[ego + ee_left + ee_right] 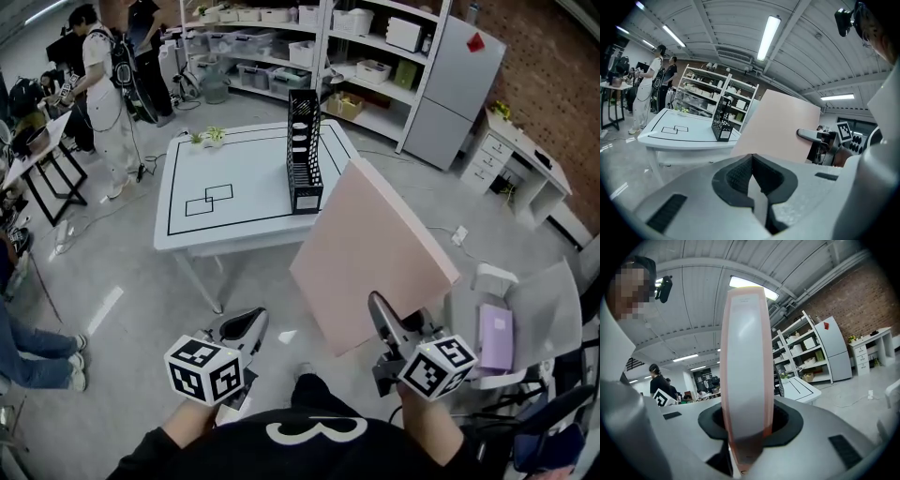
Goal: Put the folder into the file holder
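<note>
The large pink folder point(375, 253) hangs in the air, tilted, off the white table's point(225, 211) near right corner. My right gripper point(384, 323) is shut on its lower edge. Seen from the right gripper view, the folder point(745, 371) stands edge-on between the jaws. The tall black file holder point(305, 150) stands upright on the table's right side, apart from the folder. My left gripper point(246, 328) is low at the left, shut and empty. In the left gripper view the folder point(778, 124) is to the right of the file holder point(722, 119).
Small potted plants point(206, 137) sit at the table's far left corner, and black tape outlines mark its top. Shelves point(366, 56) and a grey cabinet point(455, 89) stand behind. People point(103, 84) stand at the far left. A white chair with a purple item point(497, 337) is at my right.
</note>
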The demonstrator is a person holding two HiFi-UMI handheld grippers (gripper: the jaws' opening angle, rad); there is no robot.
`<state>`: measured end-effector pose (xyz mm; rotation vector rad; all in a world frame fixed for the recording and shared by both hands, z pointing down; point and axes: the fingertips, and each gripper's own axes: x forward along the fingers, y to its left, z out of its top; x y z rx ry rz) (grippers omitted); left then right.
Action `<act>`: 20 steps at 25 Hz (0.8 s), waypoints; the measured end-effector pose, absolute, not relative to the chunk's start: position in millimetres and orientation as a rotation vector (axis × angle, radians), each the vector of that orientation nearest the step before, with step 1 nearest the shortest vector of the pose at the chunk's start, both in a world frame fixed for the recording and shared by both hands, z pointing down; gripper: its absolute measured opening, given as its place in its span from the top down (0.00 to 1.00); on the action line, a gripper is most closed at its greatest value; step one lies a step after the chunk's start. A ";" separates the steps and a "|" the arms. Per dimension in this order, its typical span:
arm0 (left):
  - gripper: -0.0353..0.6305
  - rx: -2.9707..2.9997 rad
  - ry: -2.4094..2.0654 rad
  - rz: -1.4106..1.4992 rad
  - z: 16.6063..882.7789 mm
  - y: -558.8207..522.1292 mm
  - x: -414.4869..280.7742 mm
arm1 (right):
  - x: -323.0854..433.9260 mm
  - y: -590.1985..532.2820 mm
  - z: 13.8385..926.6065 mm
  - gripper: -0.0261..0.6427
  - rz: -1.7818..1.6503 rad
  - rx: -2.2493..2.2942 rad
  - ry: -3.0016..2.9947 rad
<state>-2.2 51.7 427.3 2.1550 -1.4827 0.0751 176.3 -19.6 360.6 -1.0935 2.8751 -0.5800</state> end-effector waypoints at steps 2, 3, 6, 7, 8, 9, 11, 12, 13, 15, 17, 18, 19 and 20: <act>0.94 2.156 -1.488 0.077 426.7 43.9 -6.0 | 173.2 -31.8 356.3 0.76 -0.574 -1.089 2.864; 0.94 2.156 -1.491 0.078 426.2 39.5 -8.1 | 171.7 -37.9 354.1 0.76 -0.572 -1.087 2.860; 0.94 2.157 -1.506 0.075 423.1 20.1 -17.3 | 165.6 -59.6 346.1 0.76 -0.549 -1.077 2.849; 0.94 2.158 -1.510 0.074 422.1 11.8 -20.6 | 162.7 -68.3 343.2 0.76 -0.540 -1.072 2.846; 0.94 2.156 -1.513 0.076 421.8 3.0 -23.7 | 159.4 -77.3 341.0 0.76 -0.535 -1.068 2.844; 0.94 2.153 -1.515 0.079 422.0 -6.2 -26.7 | 155.7 -86.5 339.5 0.76 -0.534 -1.063 2.842; 0.94 2.147 -1.516 0.085 422.4 -27.0 -33.5 | 147.6 -106.1 337.0 0.76 -0.539 -1.052 2.841; 0.94 2.144 -1.518 0.087 422.1 -38.8 -37.5 | 143.2 -116.8 335.2 0.76 -0.539 -1.045 2.841; 0.94 2.142 -1.522 0.089 421.4 -51.2 -42.0 | 138.9 -128.2 333.2 0.76 -0.537 -1.037 2.843; 0.94 2.137 -1.531 0.092 419.7 -76.5 -51.4 | 130.9 -152.2 329.2 0.76 -0.531 -1.026 2.848; 0.94 2.133 -1.539 0.092 419.3 -100.1 -59.5 | 124.9 -175.6 325.4 0.76 -0.524 -1.015 2.859; 0.94 2.133 -1.544 0.097 419.9 -111.4 -63.6 | 122.3 -186.8 322.7 0.76 -0.520 -1.007 2.863; 0.94 2.132 -1.551 0.104 420.9 -122.7 -68.4 | 119.9 -197.6 319.4 0.76 -0.514 -0.999 2.864; 0.94 2.129 -1.560 0.112 422.0 -133.8 -73.6 | 118.0 -208.1 315.5 0.76 -0.508 -0.993 2.862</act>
